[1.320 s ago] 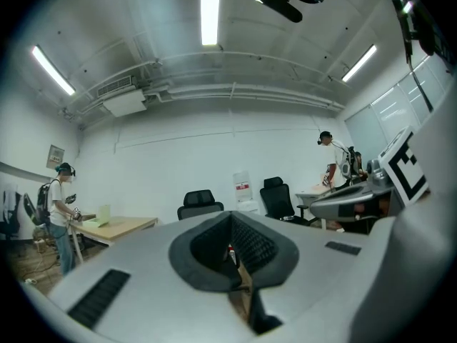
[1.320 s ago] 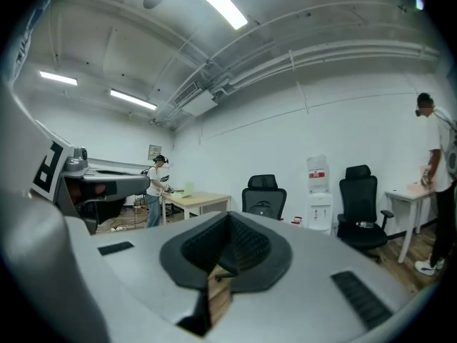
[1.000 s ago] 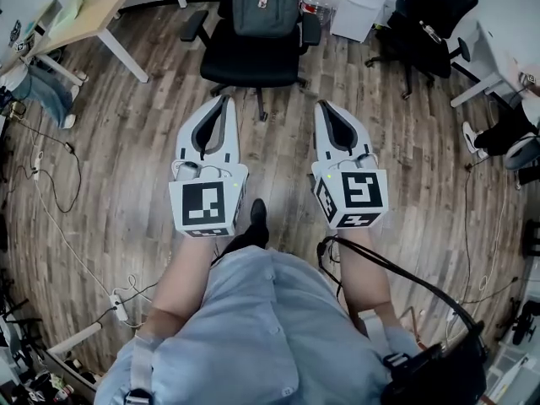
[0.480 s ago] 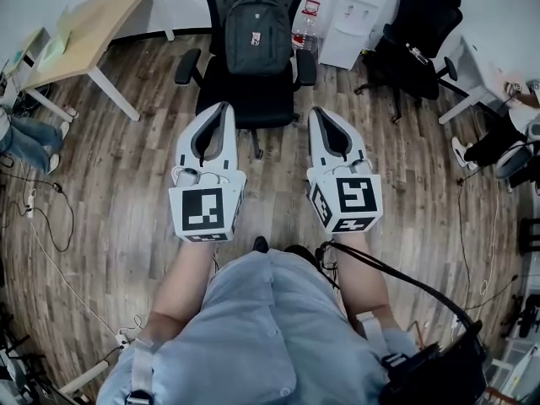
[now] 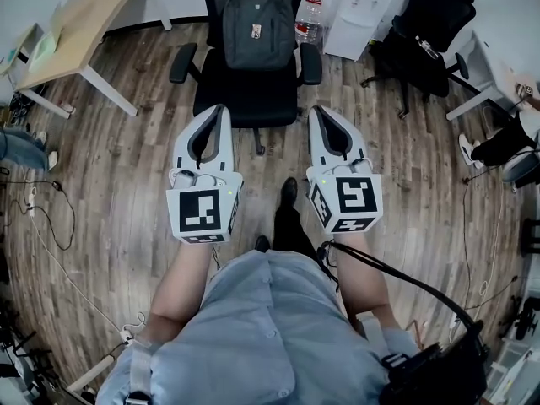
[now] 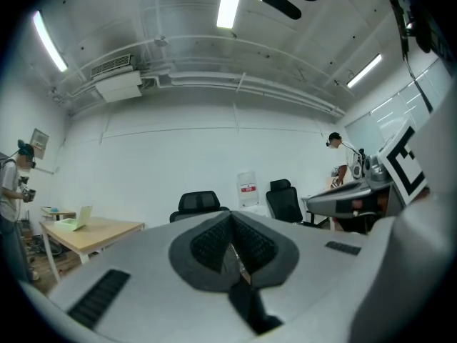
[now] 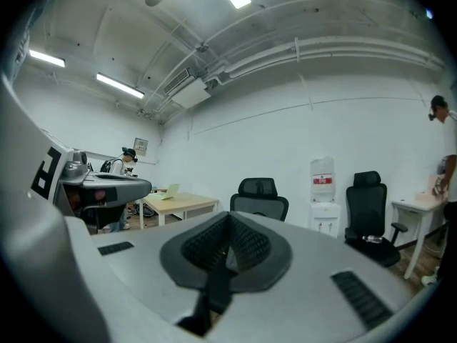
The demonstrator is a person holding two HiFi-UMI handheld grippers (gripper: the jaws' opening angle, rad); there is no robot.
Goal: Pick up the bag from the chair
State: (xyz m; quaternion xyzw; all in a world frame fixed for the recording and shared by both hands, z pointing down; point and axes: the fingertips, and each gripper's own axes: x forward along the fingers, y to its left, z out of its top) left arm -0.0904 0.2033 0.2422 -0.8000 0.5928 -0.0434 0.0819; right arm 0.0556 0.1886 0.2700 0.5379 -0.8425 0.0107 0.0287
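A dark grey backpack stands upright on the seat of a black office chair at the top of the head view, leaning on its backrest. My left gripper is held level just short of the chair's front left, shut and empty. Beside it, my right gripper is also shut with nothing in it, near the chair's front right. In the left gripper view the pads meet and the chair's backrest shows above them. The right gripper view shows the same backrest beyond closed pads.
A wooden desk stands at the left, a white water dispenser with a bottle right of the chair, and a second black chair further right. Cables trail over the wood floor at the left. A person stands by the desk.
Both grippers have come closer to the chair, which now sits nearer in the head view. The backpack shows fuller. Jaws stay shut.
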